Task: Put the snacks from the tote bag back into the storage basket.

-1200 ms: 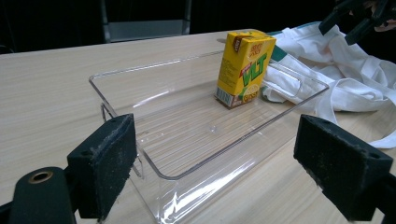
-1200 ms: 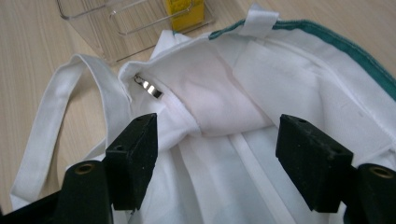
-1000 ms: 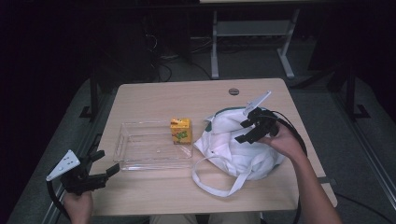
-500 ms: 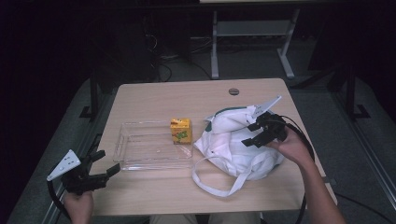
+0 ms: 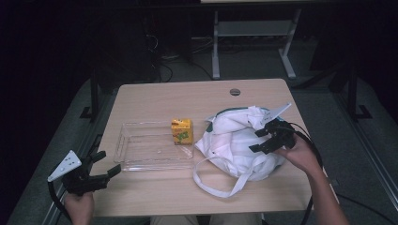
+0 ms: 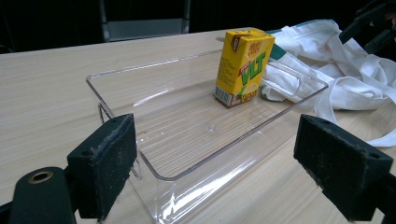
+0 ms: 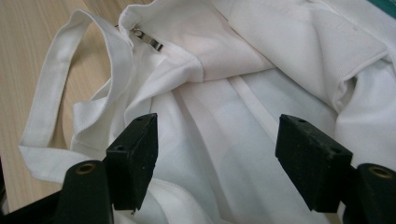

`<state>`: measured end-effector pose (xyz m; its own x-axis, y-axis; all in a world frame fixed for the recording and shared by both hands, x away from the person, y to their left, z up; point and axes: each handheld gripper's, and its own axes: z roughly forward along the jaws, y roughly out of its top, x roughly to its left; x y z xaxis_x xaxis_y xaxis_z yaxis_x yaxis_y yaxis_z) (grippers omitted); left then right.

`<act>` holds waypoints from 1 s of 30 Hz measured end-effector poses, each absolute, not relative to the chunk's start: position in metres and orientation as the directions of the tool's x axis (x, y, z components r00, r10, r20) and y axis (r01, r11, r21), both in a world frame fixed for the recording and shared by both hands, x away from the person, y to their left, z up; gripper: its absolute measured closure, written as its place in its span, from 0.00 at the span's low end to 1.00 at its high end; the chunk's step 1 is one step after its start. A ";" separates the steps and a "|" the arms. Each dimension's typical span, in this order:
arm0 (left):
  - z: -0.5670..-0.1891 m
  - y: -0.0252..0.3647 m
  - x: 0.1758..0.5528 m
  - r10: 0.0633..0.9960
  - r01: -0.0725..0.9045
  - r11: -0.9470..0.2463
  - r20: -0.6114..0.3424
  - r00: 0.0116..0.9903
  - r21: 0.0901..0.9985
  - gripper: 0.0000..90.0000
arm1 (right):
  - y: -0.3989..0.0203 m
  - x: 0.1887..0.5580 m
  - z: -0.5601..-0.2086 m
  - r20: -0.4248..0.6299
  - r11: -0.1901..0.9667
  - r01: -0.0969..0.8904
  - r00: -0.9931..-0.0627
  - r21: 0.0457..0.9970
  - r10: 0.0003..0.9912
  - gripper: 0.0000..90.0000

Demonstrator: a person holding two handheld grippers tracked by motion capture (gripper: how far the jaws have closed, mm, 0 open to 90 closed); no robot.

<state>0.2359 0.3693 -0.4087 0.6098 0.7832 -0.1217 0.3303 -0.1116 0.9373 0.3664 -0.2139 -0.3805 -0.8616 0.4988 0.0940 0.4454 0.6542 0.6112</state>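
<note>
We see the white cloth bag (image 5: 239,140) slumped on the tabletop (image 5: 155,96) at about 3 o'clock from the middle, its long strap (image 5: 220,185) looping out toward 6 o'clock. The right gripper (image 5: 268,139) hovers over the bag's right half, its fingers (image 7: 135,156) spread wide with nothing between them; in the right gripper view folds of white cloth lie beneath the gap, and a small metal clip (image 7: 147,38) sits at the bag's hem near 11 o'clock. Whether a fingertip brushes the cloth we cannot quite tell.

Just beside the bag, at its 9 o'clock, a clear plastic tray (image 5: 136,161) lies flat on the tabletop. A yellow juice carton (image 5: 181,131) stands upright in the tray's corner nearest the bag (its label reads VLT in the left gripper view (image 6: 243,65)).

The left gripper (image 5: 105,164) is held at the tabletop's 7 o'clock corner, aimed at the tray's near end. Its fingers (image 6: 107,163) are also wide apart and empty, framing the tray's short wall without touching it. The two grippers are well apart.
</note>
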 end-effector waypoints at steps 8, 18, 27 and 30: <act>-0.409 0.369 0.236 0.783 0.330 -0.112 -0.121 0.610 0.937 0.14 | -0.222 0.357 -0.388 0.103 0.641 0.456 -0.855 0.618 0.509 0.33; -0.409 0.370 0.236 0.783 0.331 -0.115 -0.119 0.610 0.937 0.14 | -0.235 0.344 -0.395 0.112 0.622 0.470 -0.844 0.626 0.524 0.33; -0.409 0.369 0.236 0.782 0.328 -0.120 -0.114 0.613 0.937 0.14 | -0.247 0.334 -0.399 0.117 0.602 0.479 -0.834 0.638 0.539 0.33; -0.409 0.369 0.236 0.781 0.330 -0.122 -0.114 0.614 0.936 0.14 | -0.250 0.330 -0.401 0.116 0.596 0.476 -0.834 0.647 0.540 0.33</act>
<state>0.2362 0.3686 -0.4094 0.6143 0.7808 -0.1144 0.3296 -0.1222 0.9362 0.3298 -0.2497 -0.4006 -0.8337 0.5399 0.1160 0.4760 0.5960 0.6467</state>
